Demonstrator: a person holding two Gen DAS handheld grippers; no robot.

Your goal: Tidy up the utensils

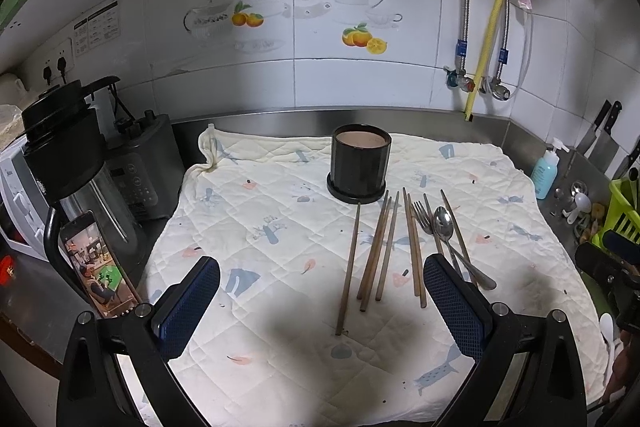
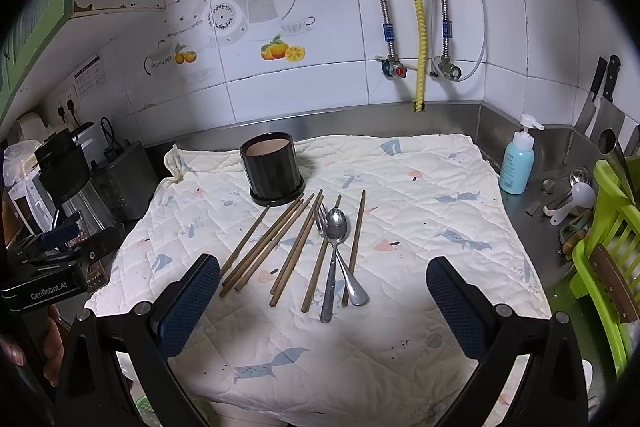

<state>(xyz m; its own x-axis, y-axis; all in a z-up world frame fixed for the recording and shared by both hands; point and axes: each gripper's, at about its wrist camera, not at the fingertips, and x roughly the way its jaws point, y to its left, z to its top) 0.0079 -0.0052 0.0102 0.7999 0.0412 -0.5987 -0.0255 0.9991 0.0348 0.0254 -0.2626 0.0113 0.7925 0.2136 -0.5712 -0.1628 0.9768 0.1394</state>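
A black round utensil holder (image 1: 359,163) (image 2: 273,169) stands upright on a quilted white cloth (image 1: 280,211) (image 2: 420,227). In front of it lie several brown wooden chopsticks (image 1: 374,251) (image 2: 268,247), a metal spoon (image 1: 444,223) (image 2: 337,225) and a metal fork (image 1: 422,215) (image 2: 326,267), side by side and partly crossed. My left gripper (image 1: 322,301) hovers open near the cloth's front, its right finger close to the spoon and fork handles. My right gripper (image 2: 323,301) is open too, just short of the utensils' near ends. Both hold nothing.
A blender (image 1: 68,163) and a phone on a stand (image 1: 98,267) sit left of the cloth. A blue soap bottle (image 2: 517,163), a green dish rack (image 2: 608,247) and knives (image 2: 600,95) are at the right. Pipes and valves run down the tiled back wall.
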